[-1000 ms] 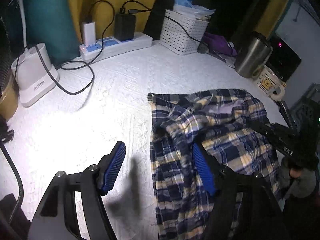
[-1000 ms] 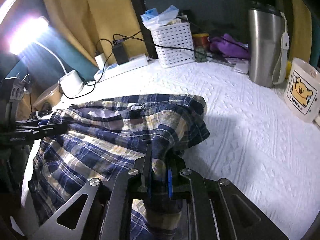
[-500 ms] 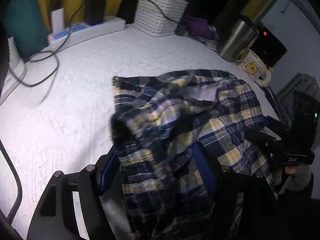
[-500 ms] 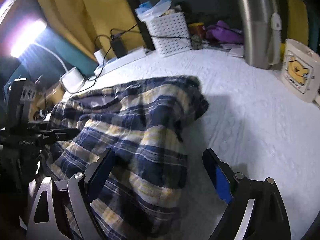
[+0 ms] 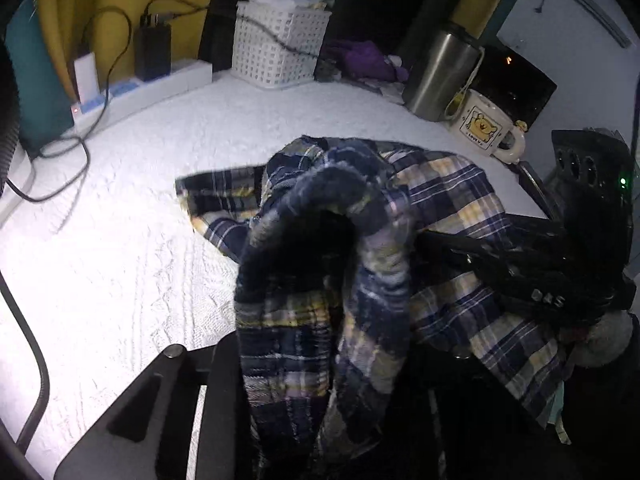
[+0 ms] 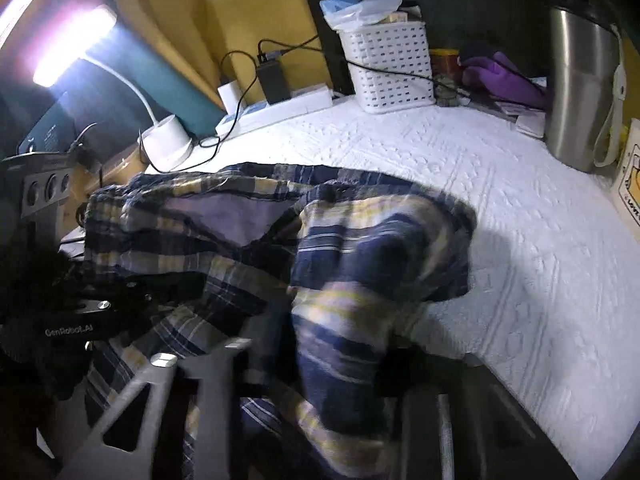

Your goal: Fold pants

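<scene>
The blue and yellow plaid pants (image 5: 448, 200) lie crumpled on the white quilted bedspread (image 5: 140, 240). My left gripper (image 5: 320, 344) has its jaws closing on a bunched fold of the cloth, which rises in a dark hump and hides the fingertips. In the right wrist view the pants (image 6: 208, 220) spread to the left. My right gripper (image 6: 320, 344) has its jaws closing on another thick fold near the right edge; that picture is blurred. Each gripper shows in the other's view: the right gripper (image 5: 520, 276) and the left gripper (image 6: 120, 292).
At the back stand a white basket (image 5: 280, 52), a power strip (image 5: 160, 84) with chargers, a steel tumbler (image 5: 440, 76) and a bear mug (image 5: 484, 128). A lamp base (image 6: 166, 144) and a loose cable (image 5: 60, 176) lie at the left.
The left gripper went from open beside the pants to astride a fold, then closed and lifted it. The right gripper let go of its fold, opened wide, then closed on cloth again.
</scene>
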Demonstrator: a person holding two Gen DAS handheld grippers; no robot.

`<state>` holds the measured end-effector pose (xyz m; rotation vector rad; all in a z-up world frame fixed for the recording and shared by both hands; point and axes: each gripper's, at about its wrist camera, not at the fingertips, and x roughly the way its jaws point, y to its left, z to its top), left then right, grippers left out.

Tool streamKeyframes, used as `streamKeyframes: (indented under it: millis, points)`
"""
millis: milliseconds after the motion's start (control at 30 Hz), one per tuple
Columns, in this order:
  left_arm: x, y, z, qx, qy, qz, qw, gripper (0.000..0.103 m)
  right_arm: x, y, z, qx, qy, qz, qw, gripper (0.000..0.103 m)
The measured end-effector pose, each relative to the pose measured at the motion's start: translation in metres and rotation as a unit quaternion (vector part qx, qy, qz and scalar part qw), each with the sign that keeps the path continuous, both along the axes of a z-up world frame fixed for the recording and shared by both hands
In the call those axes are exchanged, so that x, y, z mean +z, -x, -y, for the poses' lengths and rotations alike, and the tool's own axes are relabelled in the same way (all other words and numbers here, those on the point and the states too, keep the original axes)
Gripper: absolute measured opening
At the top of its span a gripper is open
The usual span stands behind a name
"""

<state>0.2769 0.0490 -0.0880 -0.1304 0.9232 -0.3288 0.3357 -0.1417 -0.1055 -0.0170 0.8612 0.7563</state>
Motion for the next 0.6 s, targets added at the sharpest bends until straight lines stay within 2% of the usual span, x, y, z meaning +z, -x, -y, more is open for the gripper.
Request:
streamKeyframes:
  millis: [233, 600]
  points:
    - [0.037, 0.027, 0.011, -0.007, -0.008, 0.07, 0.9975, 0.018, 0.038, 0.03, 0.001, 0.001, -0.004, 0.07, 0.998, 0.016]
    - [0.113, 0.098, 0.002, 0.013, -0.001, 0.185, 0.9827, 0.018, 0.125, 0.096, 0.015, 0.002, -0.037, 0.182, 0.983, 0.016]
